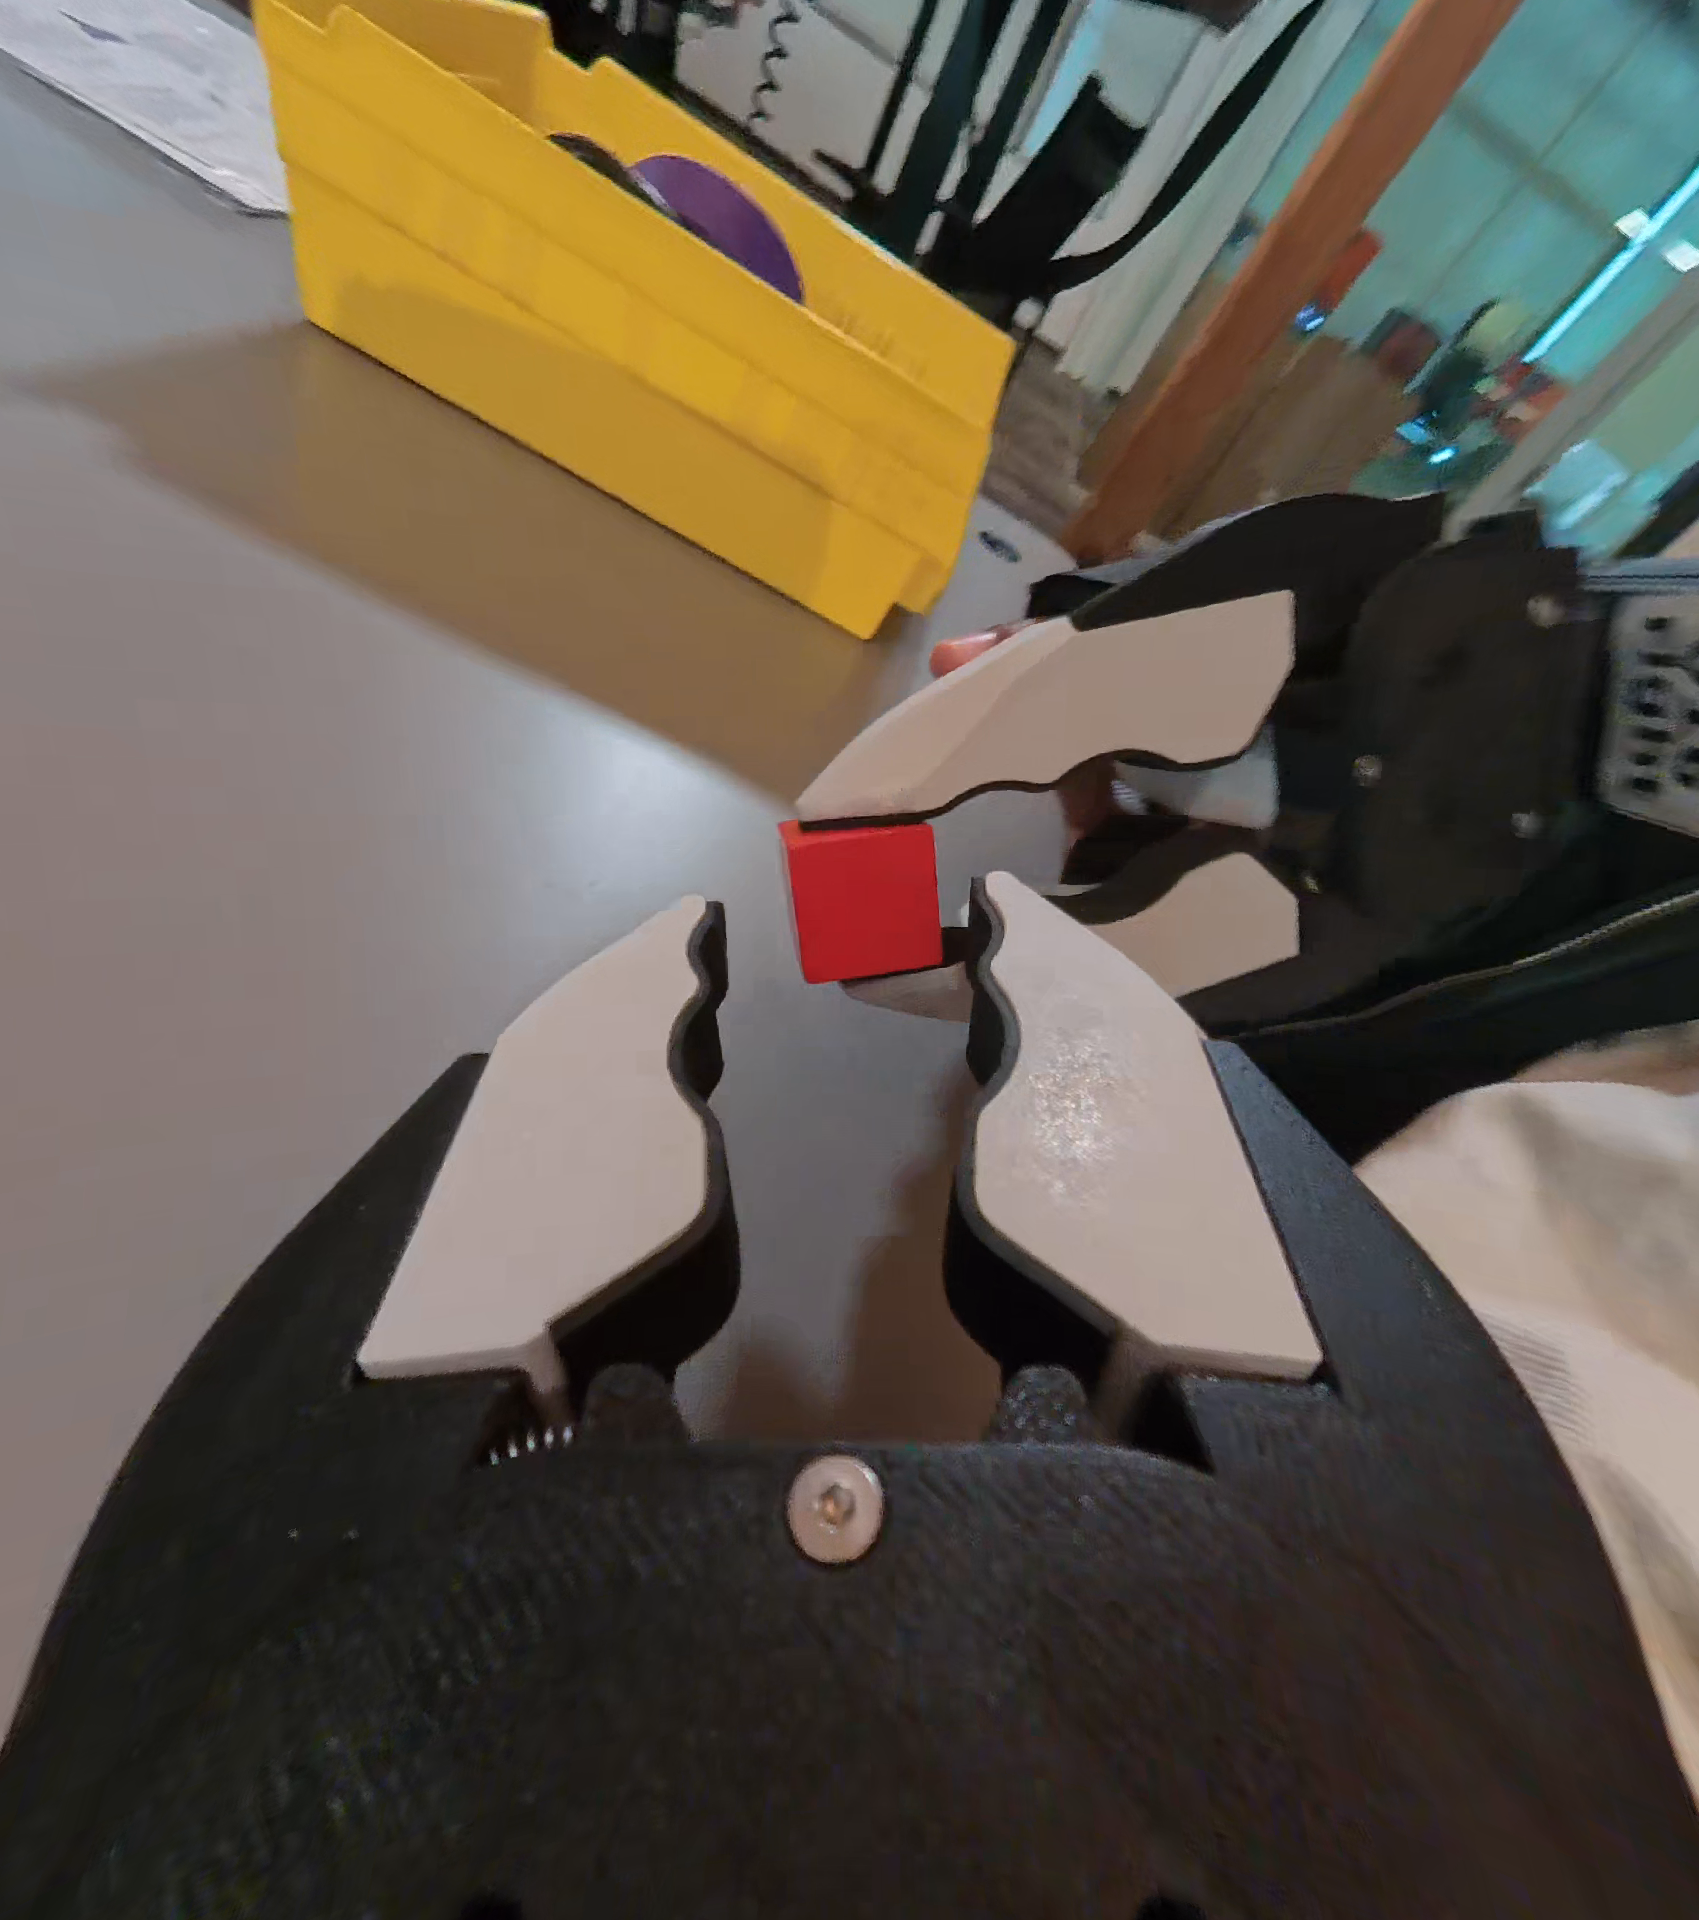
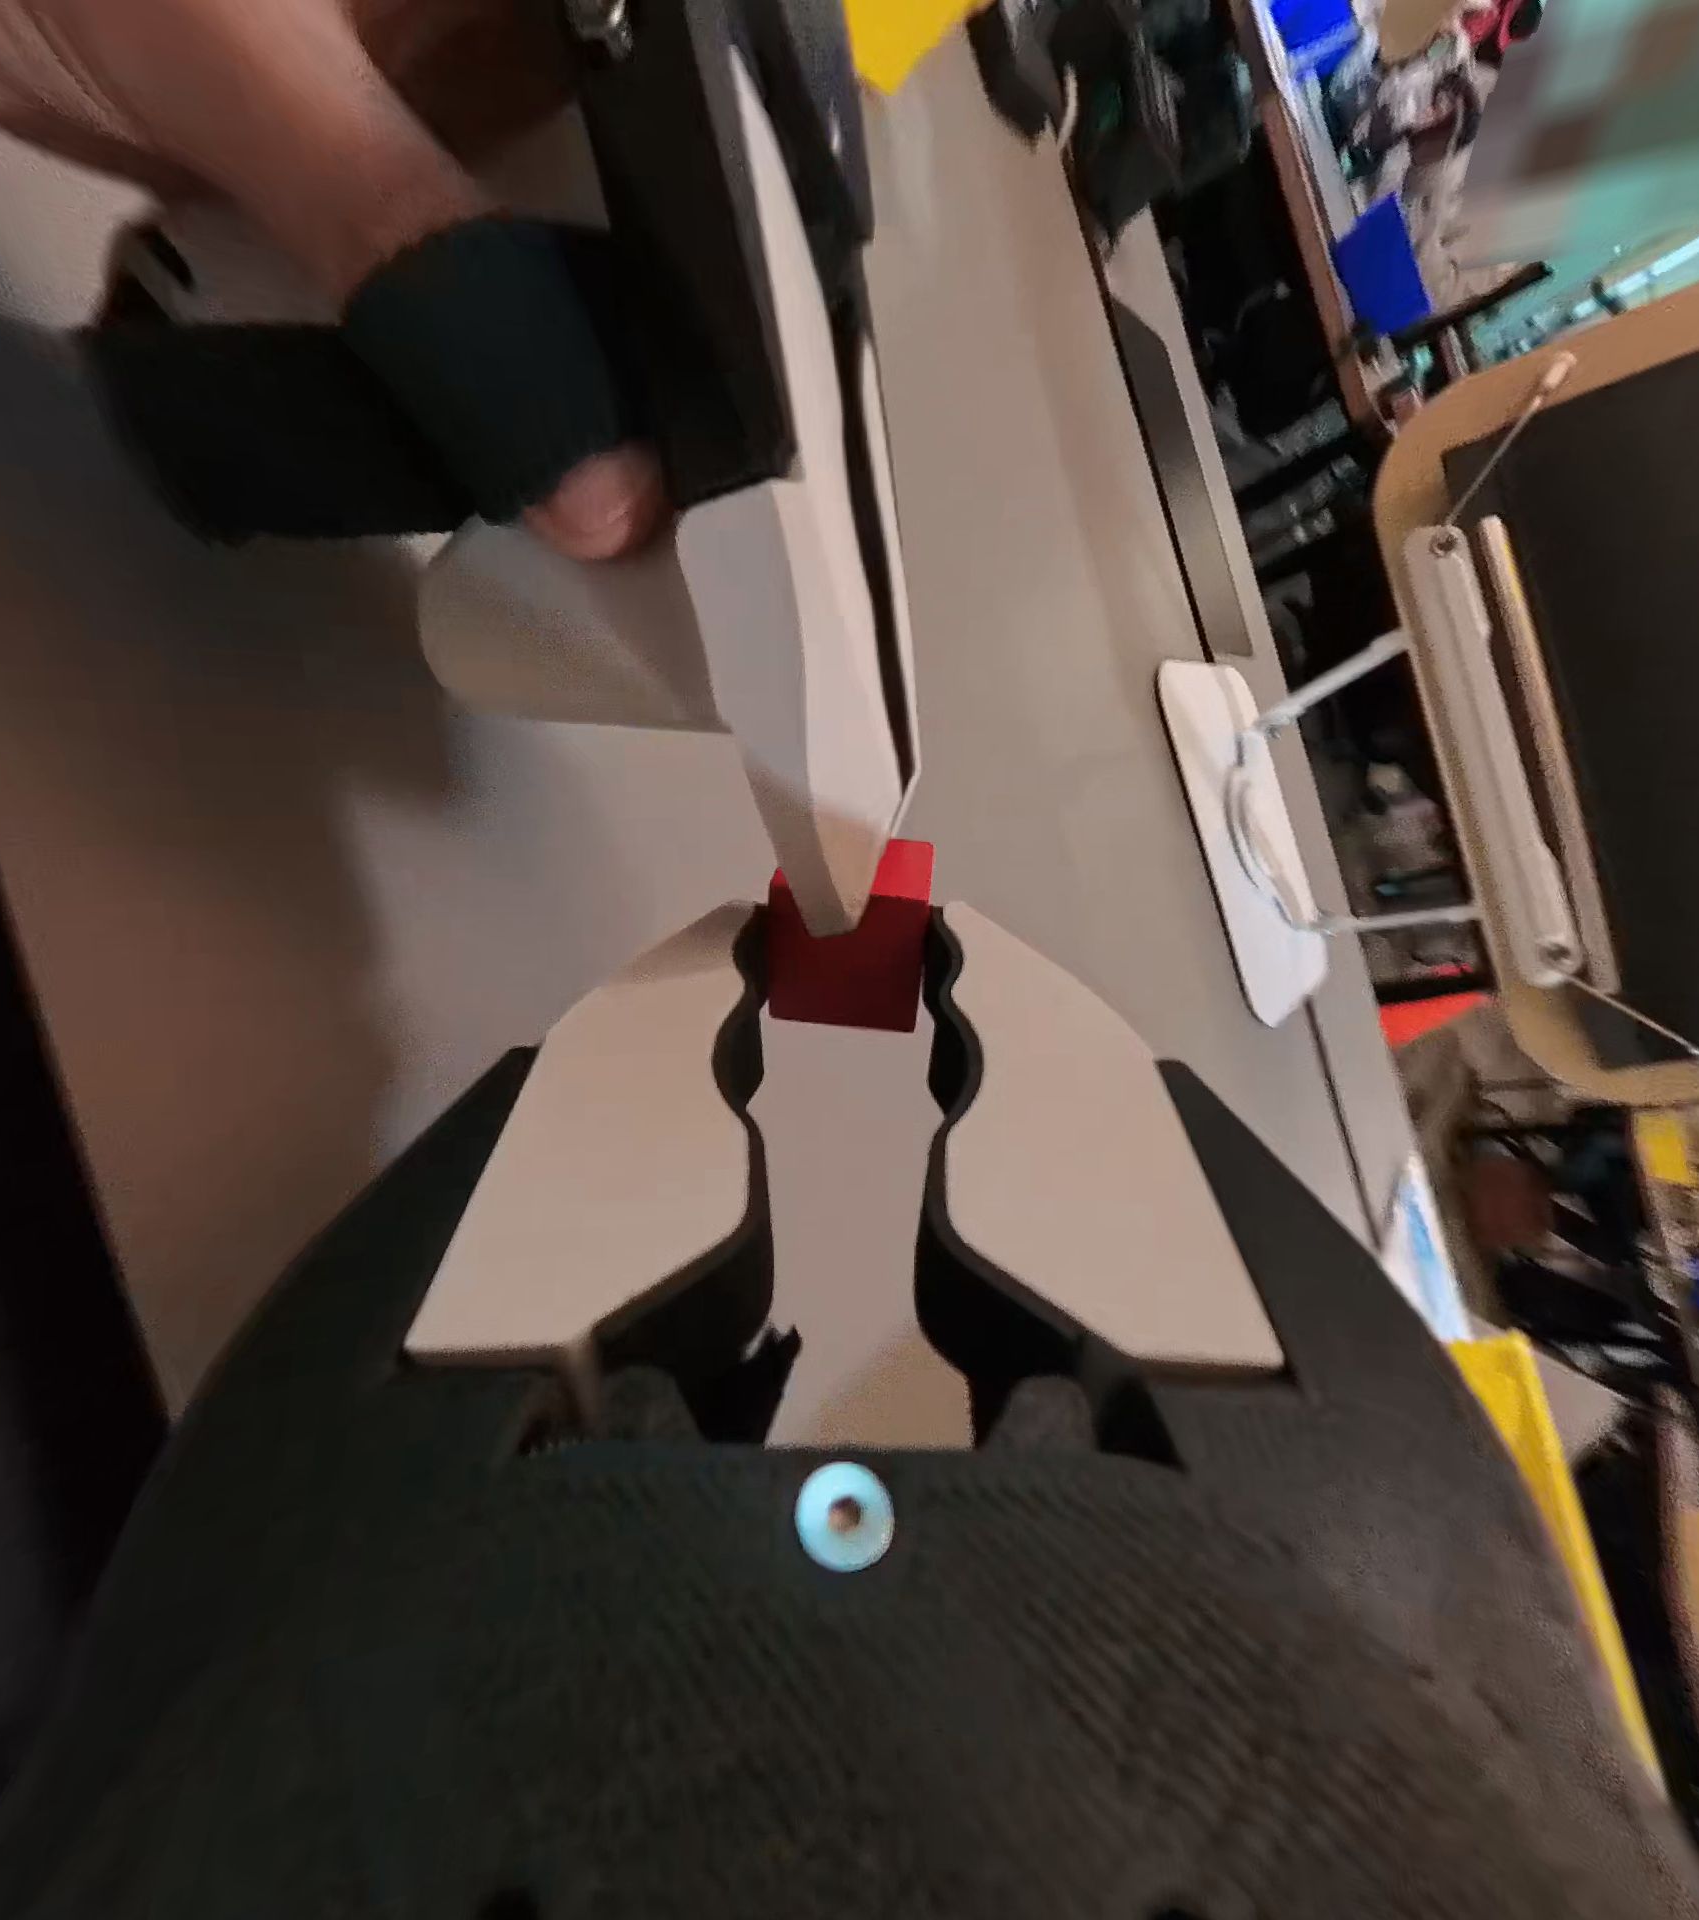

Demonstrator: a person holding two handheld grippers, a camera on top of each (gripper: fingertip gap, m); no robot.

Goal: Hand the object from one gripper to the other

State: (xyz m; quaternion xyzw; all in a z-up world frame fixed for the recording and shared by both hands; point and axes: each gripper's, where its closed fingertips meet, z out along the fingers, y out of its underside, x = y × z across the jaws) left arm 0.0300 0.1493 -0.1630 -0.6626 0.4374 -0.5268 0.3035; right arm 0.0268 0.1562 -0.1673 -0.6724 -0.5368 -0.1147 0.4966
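A small red cube [image 1: 863, 902] is held in the air above the brown table [image 1: 201, 831]. My right gripper [image 2: 843, 925] is shut on the cube [image 2: 850, 982] at its fingertips. In the left wrist view it comes in from the right, with its upper finger [image 1: 1032, 707] on top of the cube and its lower finger under it. My left gripper [image 1: 847, 906] is open, its tips on either side of the cube with gaps. In the right wrist view one of its fingers [image 2: 824, 790] reaches down in front of the cube.
A yellow bin [image 1: 616, 343] holding a purple roll [image 1: 720, 218] stands at the back of the table, with papers [image 1: 149, 94] behind it. A gloved hand [image 2: 409, 416] holds the left gripper. A white flat base [image 2: 1229, 831] lies near the table edge. My two grippers' fingertips are within a few centimetres of each other.
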